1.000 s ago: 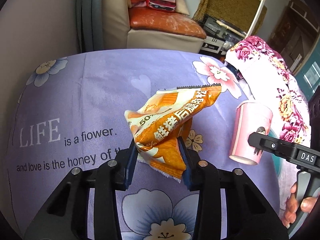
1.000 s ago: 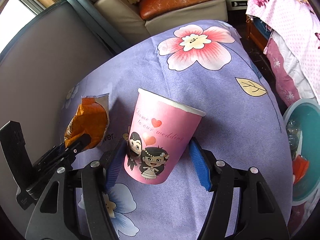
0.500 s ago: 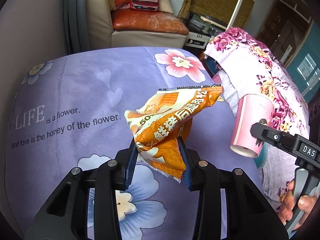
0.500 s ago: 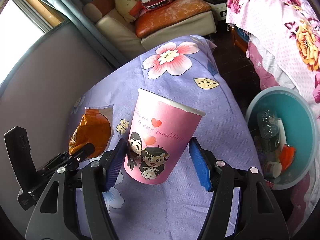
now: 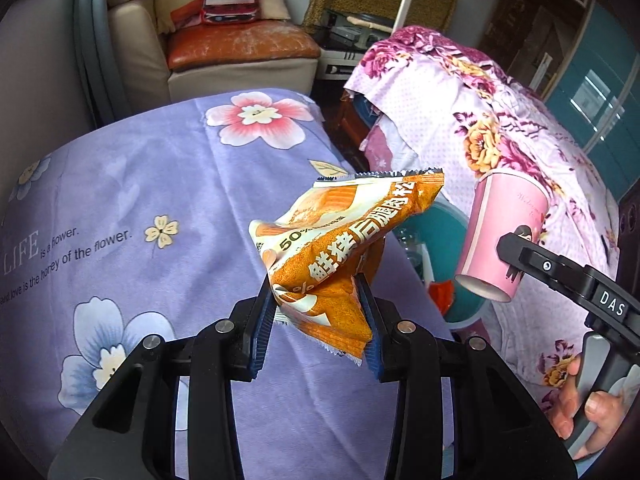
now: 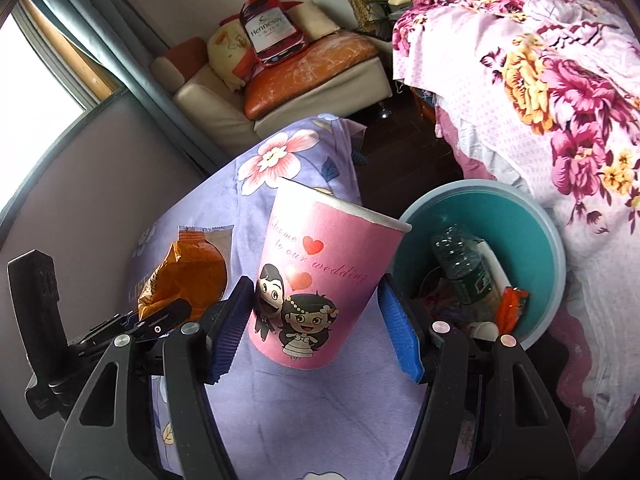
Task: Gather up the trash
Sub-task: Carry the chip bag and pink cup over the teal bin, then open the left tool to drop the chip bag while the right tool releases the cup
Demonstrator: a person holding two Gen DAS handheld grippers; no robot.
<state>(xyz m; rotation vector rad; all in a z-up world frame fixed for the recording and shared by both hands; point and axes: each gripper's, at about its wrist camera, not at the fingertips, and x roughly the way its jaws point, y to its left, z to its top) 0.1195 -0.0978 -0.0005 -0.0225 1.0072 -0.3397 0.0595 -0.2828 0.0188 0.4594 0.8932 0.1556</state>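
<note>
The left gripper [image 5: 320, 312] was clamped on a crumpled orange snack wrapper [image 5: 344, 256], its blue pads pressing both sides of the wrapper's lower half while the serrated top edge stuck up and away from the fingers. The wrapper hung clear above the purple flowered bedspread [image 5: 168, 184], close to the bedspread's right edge. The right gripper [image 6: 316, 320] held a pink paper cup [image 6: 320, 280] printed with a cartoon wedding couple; the cup stood between the blue pads, tilted with its white rim leaning toward the teal basin [image 6: 552, 248], and the left pad lay against the cup's wall, while contact at the right pad was harder to make out. In the left wrist view the cup [image 5: 504, 240] appeared just right of the wrapper, lifted off the bedspread, with the basin [image 5: 444, 224] partly hidden behind and below both items. A person's hand [image 5: 588, 400] gripped the right gripper's handle at the lower right of that view. The basin sat on the floor just beside the bedspread's edge, between it and a pink floral cover [image 6: 560, 80]. Inside the basin lay a clear plastic bottle [image 6: 464, 264], a white tube-like item and a small orange-red packet [image 6: 512, 304]. From the right wrist view the wrapper [image 6: 188, 276] showed left of the cup, above the bedspread [image 6: 280, 400].
</note>
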